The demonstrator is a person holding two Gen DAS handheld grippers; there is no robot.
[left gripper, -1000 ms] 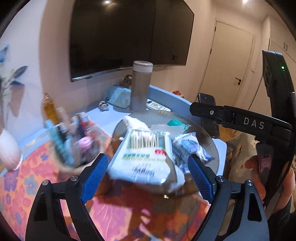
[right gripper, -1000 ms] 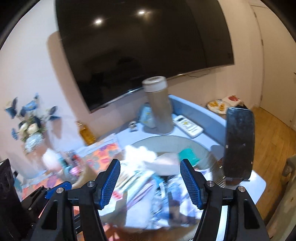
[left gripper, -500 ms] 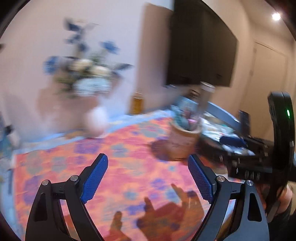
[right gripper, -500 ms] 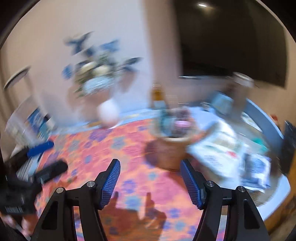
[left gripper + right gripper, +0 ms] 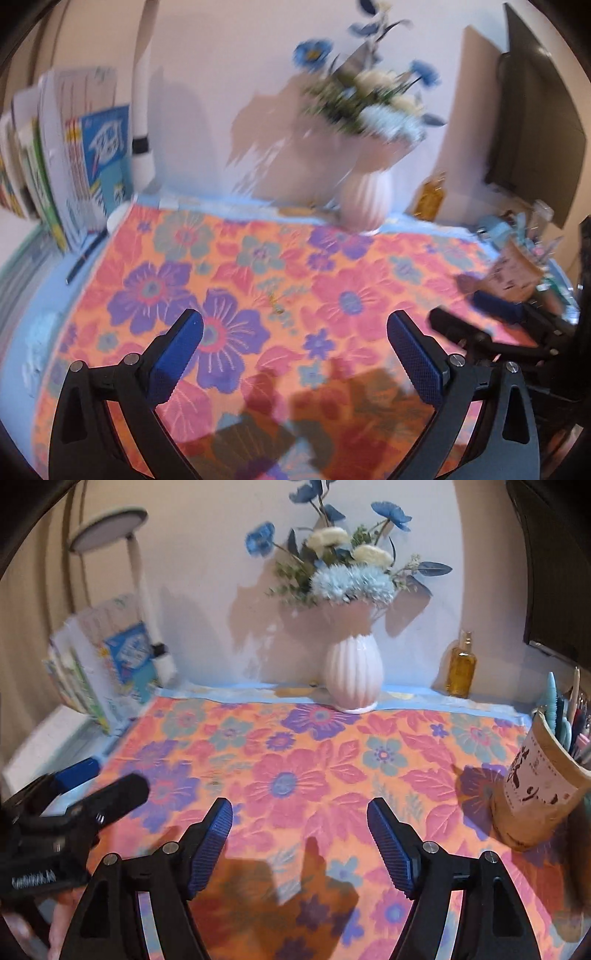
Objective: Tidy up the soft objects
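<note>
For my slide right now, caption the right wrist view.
Open right gripper above floral cloth, facing white vase.

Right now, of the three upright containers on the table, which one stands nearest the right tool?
The brown paper holder filled with pens, right of the right tool; white vase and amber bottle stand against the wall.
</note>
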